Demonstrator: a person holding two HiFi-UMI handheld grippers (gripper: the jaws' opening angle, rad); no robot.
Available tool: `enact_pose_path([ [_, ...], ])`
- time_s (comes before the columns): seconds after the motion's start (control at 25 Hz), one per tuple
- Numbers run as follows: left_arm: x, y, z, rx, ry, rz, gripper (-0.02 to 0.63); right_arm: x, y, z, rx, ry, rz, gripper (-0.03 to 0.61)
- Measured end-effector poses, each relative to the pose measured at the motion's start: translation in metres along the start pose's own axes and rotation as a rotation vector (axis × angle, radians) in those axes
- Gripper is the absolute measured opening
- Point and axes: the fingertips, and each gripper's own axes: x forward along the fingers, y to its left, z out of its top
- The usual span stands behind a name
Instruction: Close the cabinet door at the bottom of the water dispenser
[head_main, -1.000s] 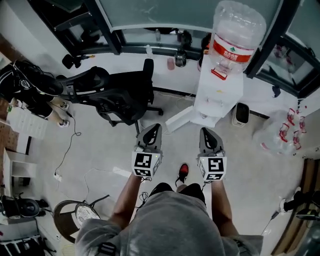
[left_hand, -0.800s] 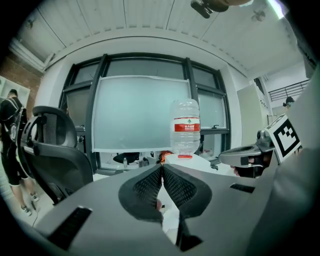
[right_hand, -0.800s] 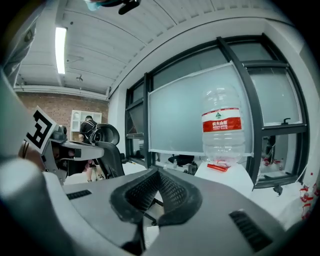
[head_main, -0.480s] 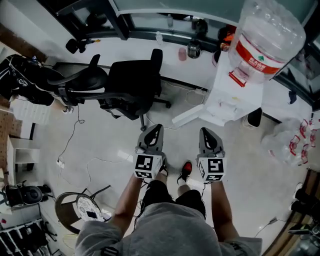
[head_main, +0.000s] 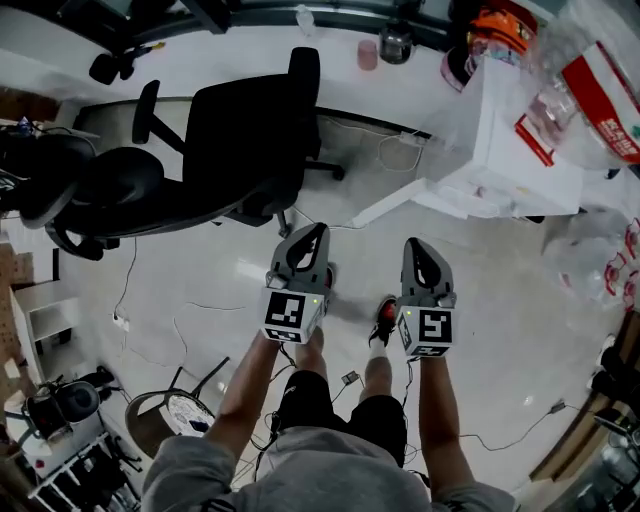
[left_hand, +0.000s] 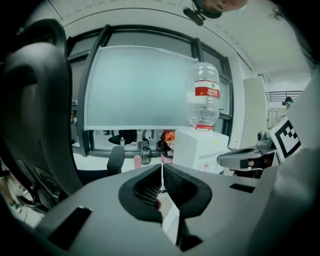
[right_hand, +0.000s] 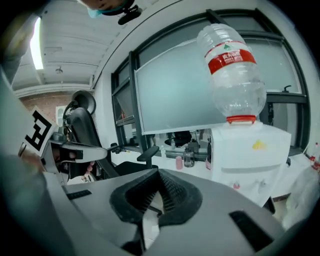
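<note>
**Left gripper** (head_main: 317, 232) and **right gripper** (head_main: 413, 244): both have their jaws pressed together with nothing between them. They are held side by side, well apart from the water dispenser (head_main: 520, 160).

**Cabinet door** (head_main: 392, 204): it stands open at the dispenser's base, ahead of the grippers. From above it shows as a narrow white strip. Its length runs from the dispenser's lower corner to a free end that points toward the office chair (head_main: 250, 130).

**Step in hand, as judged:** the approach. A closed gripper is best set on the door's outer face near the free end. It should then push steadily along the arc of the swing until the door seats. A push close to the hinge would likely need more force and might rock the bottle (head_main: 590, 70).
</note>
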Motion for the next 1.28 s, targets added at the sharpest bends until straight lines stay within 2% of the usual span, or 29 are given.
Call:
enact_pose_path([
  [0.16, 0.032, 0.021, -0.038, -0.002, 0.055, -0.058, 0.031, 0.040, 0.007, -0.035, 0.055, 0.037, -0.036, 0.015],
  [0.48, 0.092, 0.052, -0.118, -0.022, 0.106, -0.155, 0.031, 0.111, 0.003, -0.123, 0.098, 0.107, -0.109, 0.016],
  [0.88, 0.137, 0.073, -0.220, -0.011, 0.186, -0.252, 0.031, 0.160, 0.011, -0.243, 0.188, 0.226, -0.175, 0.015],
  [1.04, 0.146, 0.081, -0.255, -0.015, 0.211, -0.279, 0.031, 0.179, 0.014, -0.275, 0.200, 0.218, -0.207, 0.015],
  [1.28, 0.160, 0.087, -0.291, 0.003, 0.251, -0.309, 0.031, 0.194, 0.009, -0.328, 0.281, 0.259, -0.298, 0.017],
])
